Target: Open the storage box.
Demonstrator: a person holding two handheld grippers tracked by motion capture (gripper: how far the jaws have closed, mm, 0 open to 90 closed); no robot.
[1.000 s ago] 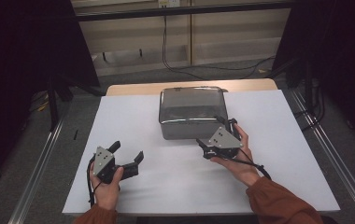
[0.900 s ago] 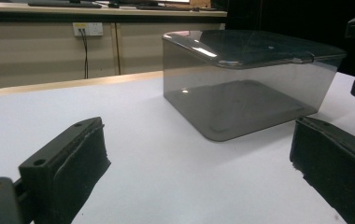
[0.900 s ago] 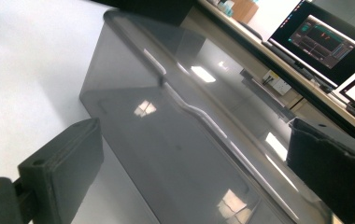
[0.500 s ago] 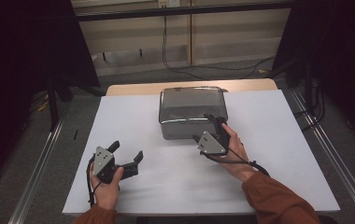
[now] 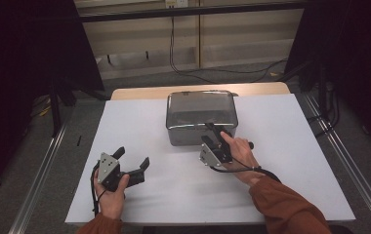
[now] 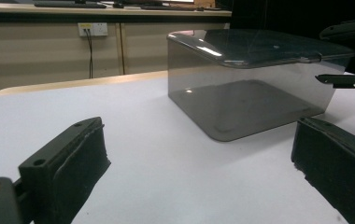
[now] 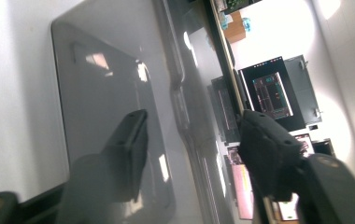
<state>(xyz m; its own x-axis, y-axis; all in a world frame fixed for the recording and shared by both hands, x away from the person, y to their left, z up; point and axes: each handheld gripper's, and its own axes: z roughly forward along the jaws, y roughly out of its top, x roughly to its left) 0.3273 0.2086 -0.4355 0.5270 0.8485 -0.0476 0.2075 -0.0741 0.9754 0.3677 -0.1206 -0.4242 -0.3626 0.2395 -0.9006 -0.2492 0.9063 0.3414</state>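
Note:
A smoky see-through plastic box (image 5: pixel 200 117) with its lid on stands at the middle back of the white table (image 5: pixel 281 161). My right gripper (image 5: pixel 214 129) is turned on its side at the box's front right edge. In the right gripper view the gripper (image 7: pixel 192 135) is open astride the lid's rim, with one jaw beside the front wall (image 7: pixel 105 93) and the other above the lid. The left gripper view shows the box (image 6: pixel 250 93) ahead and those right jaws (image 6: pixel 346 53) at its far corner. My left gripper (image 5: pixel 133 156) rests open at the front left, holding nothing (image 6: pixel 199 154).
A wooden desk edge (image 5: pixel 144 92) shows behind the white tabletop. Metal rails (image 5: pixel 42 170) run along the floor on both sides. Cables (image 5: pixel 174 53) hang at the back wall. White tabletop lies open between the two grippers and right of the box.
My right gripper has slid left and toward the box, rolled onto its side, and its jaws now straddle the lid's front edge. The left gripper has stayed put.

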